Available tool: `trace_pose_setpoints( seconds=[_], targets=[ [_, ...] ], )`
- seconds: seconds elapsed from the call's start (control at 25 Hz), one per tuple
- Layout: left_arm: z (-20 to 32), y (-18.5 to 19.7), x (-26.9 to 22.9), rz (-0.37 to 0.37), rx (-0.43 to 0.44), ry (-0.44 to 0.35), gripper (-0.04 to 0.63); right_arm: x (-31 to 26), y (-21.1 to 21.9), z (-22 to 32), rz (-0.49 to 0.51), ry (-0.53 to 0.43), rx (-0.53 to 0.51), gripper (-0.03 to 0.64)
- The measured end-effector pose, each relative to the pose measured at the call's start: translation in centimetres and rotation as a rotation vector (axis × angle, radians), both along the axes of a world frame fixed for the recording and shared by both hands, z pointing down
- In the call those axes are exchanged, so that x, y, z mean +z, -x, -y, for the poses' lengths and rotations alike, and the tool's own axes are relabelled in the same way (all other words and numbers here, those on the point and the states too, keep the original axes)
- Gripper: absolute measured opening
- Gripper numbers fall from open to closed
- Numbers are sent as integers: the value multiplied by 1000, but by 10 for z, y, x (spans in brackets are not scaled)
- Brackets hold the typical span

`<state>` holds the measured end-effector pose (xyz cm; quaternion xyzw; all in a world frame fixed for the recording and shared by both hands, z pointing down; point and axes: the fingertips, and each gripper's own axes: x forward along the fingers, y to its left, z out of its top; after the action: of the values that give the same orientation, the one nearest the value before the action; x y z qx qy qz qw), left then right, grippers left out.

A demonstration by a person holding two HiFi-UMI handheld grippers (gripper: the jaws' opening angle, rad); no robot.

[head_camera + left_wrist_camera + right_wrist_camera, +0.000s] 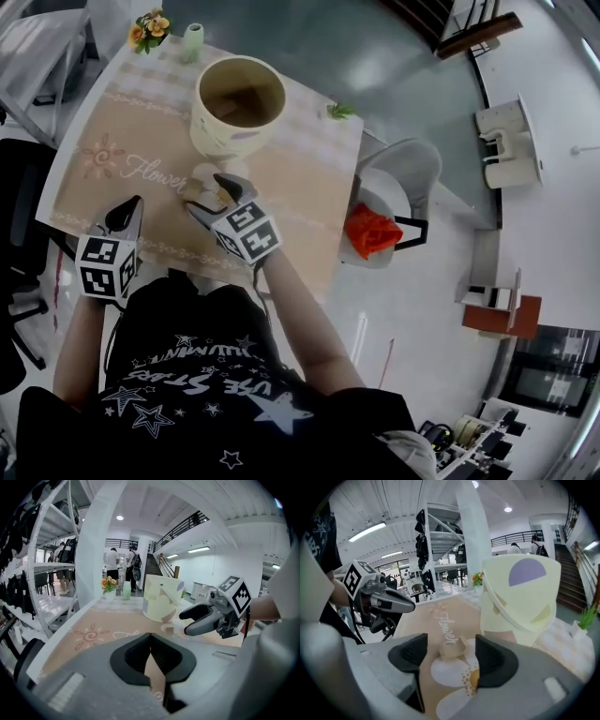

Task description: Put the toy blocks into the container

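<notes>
A pale yellow bucket-like container (239,103) stands on the tablecloth, its mouth open upward. A small tan toy block (452,648) lies on a white flower print just in front of it. My right gripper (451,655) is open, one jaw on each side of the block without touching it. In the head view the right gripper (206,192) is low by the container's near side, over the block (198,191). My left gripper (134,202) is shut and holds nothing, hovering near the table's front left. The left gripper view shows its jaws (150,641) closed together, with the container (161,598) beyond them.
A flower vase (150,28) and a small pale bottle (192,37) stand at the table's far left corner, a green sprig (339,111) at the far right edge. A grey chair with a red cloth (373,231) is right of the table, a black chair (19,234) left.
</notes>
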<state>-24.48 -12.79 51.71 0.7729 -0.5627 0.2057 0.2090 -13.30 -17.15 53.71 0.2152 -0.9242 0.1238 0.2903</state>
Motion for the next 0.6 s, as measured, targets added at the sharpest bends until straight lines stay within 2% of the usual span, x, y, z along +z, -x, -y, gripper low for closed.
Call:
trace_pose_setpoints(
  seconds=[0.28,0.6],
  targets=[
    [1,9,9,4,-5,21,11,32,19,-1,-102,51,-132,337],
    [5,15,14,-1,-21,34,11,53,23,1,-214,35,-222,342]
  ],
)
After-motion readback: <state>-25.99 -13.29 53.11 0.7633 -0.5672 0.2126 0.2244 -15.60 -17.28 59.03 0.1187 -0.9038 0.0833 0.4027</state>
